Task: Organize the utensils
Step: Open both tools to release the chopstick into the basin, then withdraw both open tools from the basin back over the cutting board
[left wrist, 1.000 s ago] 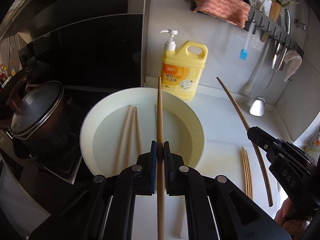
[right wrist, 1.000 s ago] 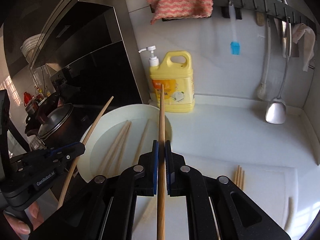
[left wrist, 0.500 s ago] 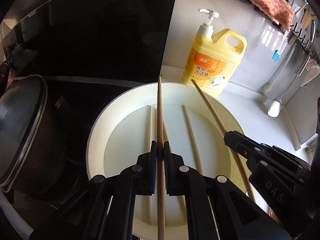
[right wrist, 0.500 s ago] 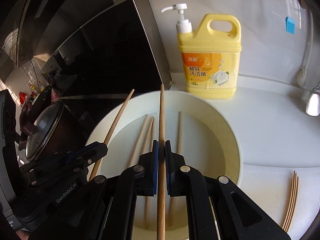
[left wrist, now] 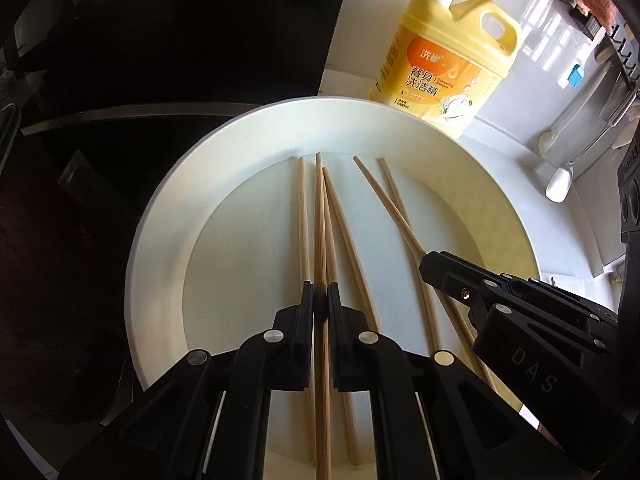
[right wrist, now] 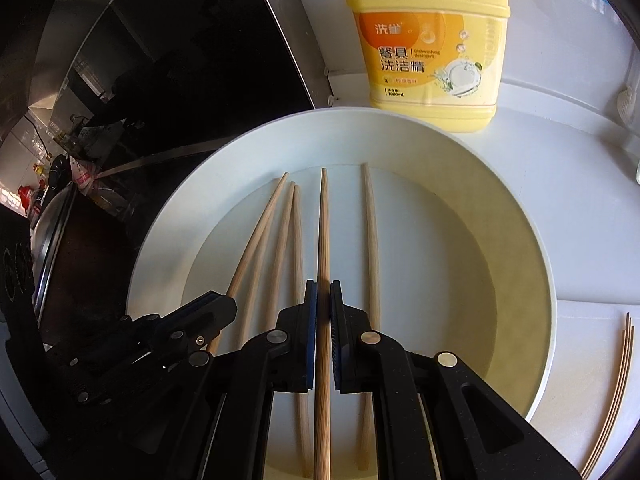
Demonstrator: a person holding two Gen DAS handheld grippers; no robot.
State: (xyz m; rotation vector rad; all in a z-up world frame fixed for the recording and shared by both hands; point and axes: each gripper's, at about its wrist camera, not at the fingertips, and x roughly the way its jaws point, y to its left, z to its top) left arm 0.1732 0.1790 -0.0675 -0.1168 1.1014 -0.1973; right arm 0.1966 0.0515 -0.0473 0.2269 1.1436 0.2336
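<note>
Both black two-finger grippers, left gripper and right gripper, are clamped tight, each on its own long wooden chopstick, angled over the round white basin at frame centre, where loose chopsticks lie

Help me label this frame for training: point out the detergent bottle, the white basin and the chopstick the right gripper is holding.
detergent bottle (right wrist: 428, 52), right wrist view, on its orange label.
white basin (right wrist: 516, 216), right wrist view, on its bare inner wall.
chopstick in the right gripper (right wrist: 323, 232), right wrist view, on the shaft ahead of the jaws.
</note>
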